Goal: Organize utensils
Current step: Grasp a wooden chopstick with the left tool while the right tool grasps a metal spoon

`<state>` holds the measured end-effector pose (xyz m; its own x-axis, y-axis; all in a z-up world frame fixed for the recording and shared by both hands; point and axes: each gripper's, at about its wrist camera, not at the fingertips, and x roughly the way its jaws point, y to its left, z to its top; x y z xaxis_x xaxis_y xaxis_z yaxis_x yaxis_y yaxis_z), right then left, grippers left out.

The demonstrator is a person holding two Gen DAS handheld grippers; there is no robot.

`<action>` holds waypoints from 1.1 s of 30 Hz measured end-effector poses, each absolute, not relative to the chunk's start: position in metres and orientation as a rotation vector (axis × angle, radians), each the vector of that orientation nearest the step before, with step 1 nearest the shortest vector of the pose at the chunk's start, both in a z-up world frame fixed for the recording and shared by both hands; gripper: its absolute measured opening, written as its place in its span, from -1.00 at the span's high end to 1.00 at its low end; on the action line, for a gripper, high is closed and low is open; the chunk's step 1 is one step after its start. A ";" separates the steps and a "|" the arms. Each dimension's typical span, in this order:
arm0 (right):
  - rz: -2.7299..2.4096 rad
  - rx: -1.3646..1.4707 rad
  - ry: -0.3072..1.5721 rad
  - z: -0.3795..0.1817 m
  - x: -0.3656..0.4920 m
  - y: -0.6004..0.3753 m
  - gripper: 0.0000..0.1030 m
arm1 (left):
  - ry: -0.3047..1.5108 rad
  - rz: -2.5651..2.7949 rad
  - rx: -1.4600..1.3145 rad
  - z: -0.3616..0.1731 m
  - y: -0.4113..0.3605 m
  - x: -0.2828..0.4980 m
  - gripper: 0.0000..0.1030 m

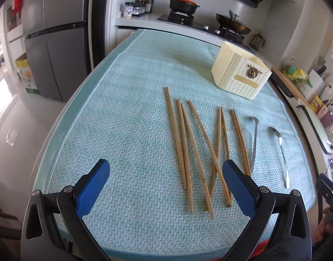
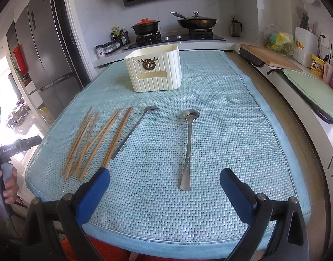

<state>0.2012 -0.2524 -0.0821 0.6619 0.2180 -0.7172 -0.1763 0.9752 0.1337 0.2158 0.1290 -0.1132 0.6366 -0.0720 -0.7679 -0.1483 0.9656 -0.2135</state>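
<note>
Several wooden chopsticks lie scattered on a light blue woven mat, some crossing each other; they also show in the right wrist view. Two metal spoons lie to their right: one beside the chopsticks, one further right. A cream ribbed holder box stands upright at the far side of the mat; it also shows in the left wrist view. My left gripper is open and empty above the near ends of the chopsticks. My right gripper is open and empty, near the right spoon's handle.
A stove with a black pot and a wok stands behind the mat. A grey fridge is on the left. A counter on the right holds a wooden cutting board and a green tray.
</note>
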 end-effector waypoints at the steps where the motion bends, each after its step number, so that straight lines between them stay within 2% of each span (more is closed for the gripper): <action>1: 0.228 0.058 0.821 -0.081 0.206 -0.254 -1.00 | 0.888 0.036 -0.269 -0.114 0.132 0.224 -0.99; 15: 0.278 0.156 0.944 -0.096 0.279 -0.278 -0.96 | 1.085 0.045 -0.251 -0.156 0.156 0.380 -0.97; 16: 0.281 0.171 0.957 -0.098 0.286 -0.280 -0.93 | 1.098 0.057 -0.252 -0.160 0.158 0.389 -0.97; 19: 0.284 0.235 1.014 -0.107 0.309 -0.290 -0.63 | 1.136 0.093 -0.259 -0.174 0.161 0.411 -0.94; 22: 0.277 0.343 1.085 -0.121 0.331 -0.301 -0.57 | 1.187 0.115 -0.275 -0.188 0.163 0.424 -0.68; 24: 0.279 0.369 1.107 -0.126 0.343 -0.303 -0.50 | 1.177 0.134 -0.237 -0.187 0.159 0.428 -0.66; 31: 0.293 0.294 1.159 -0.135 0.383 -0.285 -0.47 | 1.197 0.095 -0.176 -0.186 0.137 0.437 -0.12; 33: 0.295 0.264 1.192 -0.141 0.398 -0.278 -0.43 | 1.205 0.089 -0.179 -0.185 0.136 0.439 -0.03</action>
